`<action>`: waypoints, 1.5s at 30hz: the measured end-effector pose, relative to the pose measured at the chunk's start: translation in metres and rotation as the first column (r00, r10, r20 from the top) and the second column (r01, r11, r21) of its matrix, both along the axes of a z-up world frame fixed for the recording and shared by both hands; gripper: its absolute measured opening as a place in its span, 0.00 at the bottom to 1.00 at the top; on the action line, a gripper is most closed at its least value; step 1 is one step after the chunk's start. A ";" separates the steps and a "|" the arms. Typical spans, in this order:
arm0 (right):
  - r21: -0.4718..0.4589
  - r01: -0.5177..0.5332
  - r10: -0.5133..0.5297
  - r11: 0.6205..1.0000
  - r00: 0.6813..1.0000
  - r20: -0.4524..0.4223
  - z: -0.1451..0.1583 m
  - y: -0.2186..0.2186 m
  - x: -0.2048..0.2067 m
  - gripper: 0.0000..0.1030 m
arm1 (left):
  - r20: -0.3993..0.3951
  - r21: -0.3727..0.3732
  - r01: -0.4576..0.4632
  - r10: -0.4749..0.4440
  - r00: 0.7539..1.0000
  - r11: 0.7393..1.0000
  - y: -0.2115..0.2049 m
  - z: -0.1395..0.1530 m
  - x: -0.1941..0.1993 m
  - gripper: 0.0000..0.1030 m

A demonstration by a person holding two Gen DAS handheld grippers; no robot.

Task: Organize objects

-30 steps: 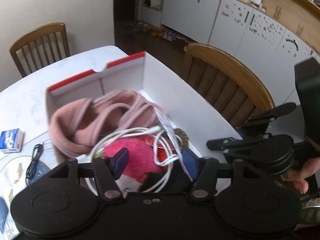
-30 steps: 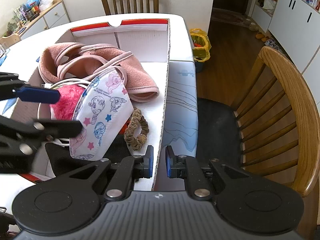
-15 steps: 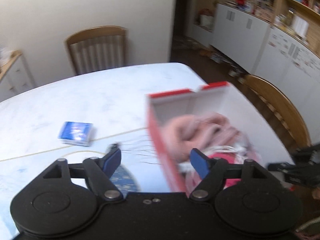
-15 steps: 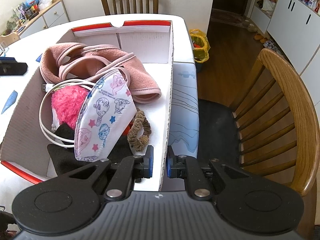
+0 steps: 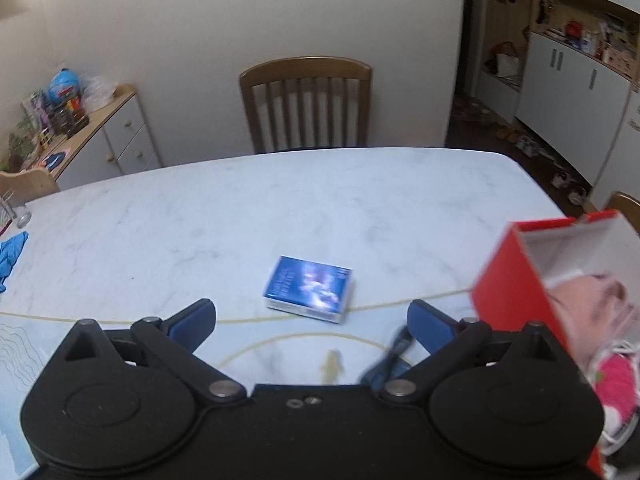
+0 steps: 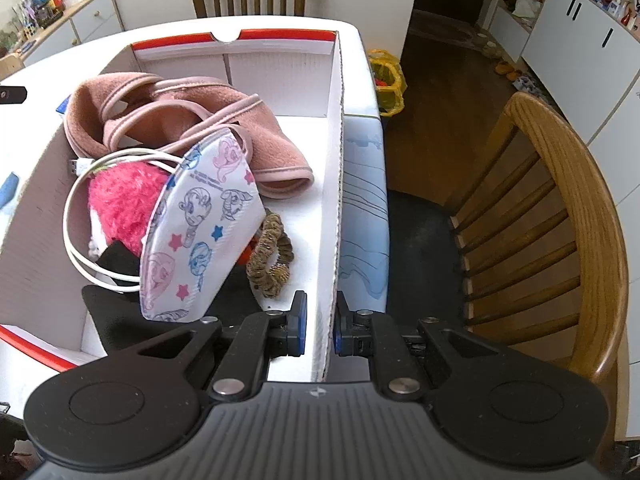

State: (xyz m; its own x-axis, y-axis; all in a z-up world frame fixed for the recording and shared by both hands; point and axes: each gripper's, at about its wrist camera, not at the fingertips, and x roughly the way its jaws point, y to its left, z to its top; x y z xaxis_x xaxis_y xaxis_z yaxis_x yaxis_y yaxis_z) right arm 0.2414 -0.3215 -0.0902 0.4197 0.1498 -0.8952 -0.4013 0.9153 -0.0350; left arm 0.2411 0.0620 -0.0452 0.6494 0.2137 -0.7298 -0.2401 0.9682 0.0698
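A white cardboard box with red edges [image 6: 338,128] stands on the marble table [image 5: 280,208]; it also shows at the right of the left wrist view [image 5: 516,276]. It holds a pink garment [image 6: 160,112], a white cable [image 6: 76,200], a pink fluffy toy [image 6: 120,196], a printed face mask [image 6: 204,224] and a brown scrunchie [image 6: 272,260]. My right gripper [image 6: 319,330] is shut on the box's right wall. My left gripper [image 5: 312,320] is open and empty, above the table, just short of a small blue box [image 5: 310,288]. A dark cable [image 5: 394,354] lies by its right finger.
Wooden chairs stand at the far side of the table [image 5: 306,100] and at its right [image 6: 560,216]. A blue cloth [image 5: 10,252] lies at the table's left edge. A sideboard with clutter [image 5: 80,120] stands at the back left. White cabinets [image 5: 572,80] line the right wall.
My left gripper has swung left, away from the box's contents, and now faces the small blue box on the table. My right gripper has kept its hold on the box wall.
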 end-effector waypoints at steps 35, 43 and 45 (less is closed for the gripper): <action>-0.050 0.090 -0.093 0.995 0.993 -0.066 -0.014 0.005 0.017 0.13 | -0.114 0.025 0.089 -0.085 0.990 0.996 0.025 -0.089 0.075 0.78; -0.049 0.089 -0.092 0.995 0.994 -0.060 -0.014 0.007 0.016 0.12 | -0.119 0.016 0.097 -0.094 0.988 0.995 0.019 -0.083 0.068 0.75; -0.047 0.084 -0.086 0.995 0.995 -0.055 -0.012 0.007 0.015 0.11 | -0.117 0.011 0.095 -0.093 0.989 0.995 0.018 -0.079 0.064 0.75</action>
State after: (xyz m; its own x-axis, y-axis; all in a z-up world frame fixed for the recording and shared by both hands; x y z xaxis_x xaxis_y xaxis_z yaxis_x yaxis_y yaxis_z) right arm 0.2565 -0.3141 -0.1026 0.3773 0.0753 -0.9230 -0.3248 0.9442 -0.0557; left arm 0.3048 0.0797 -0.1242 0.5782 0.1683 -0.7984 -0.1376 0.9846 0.1079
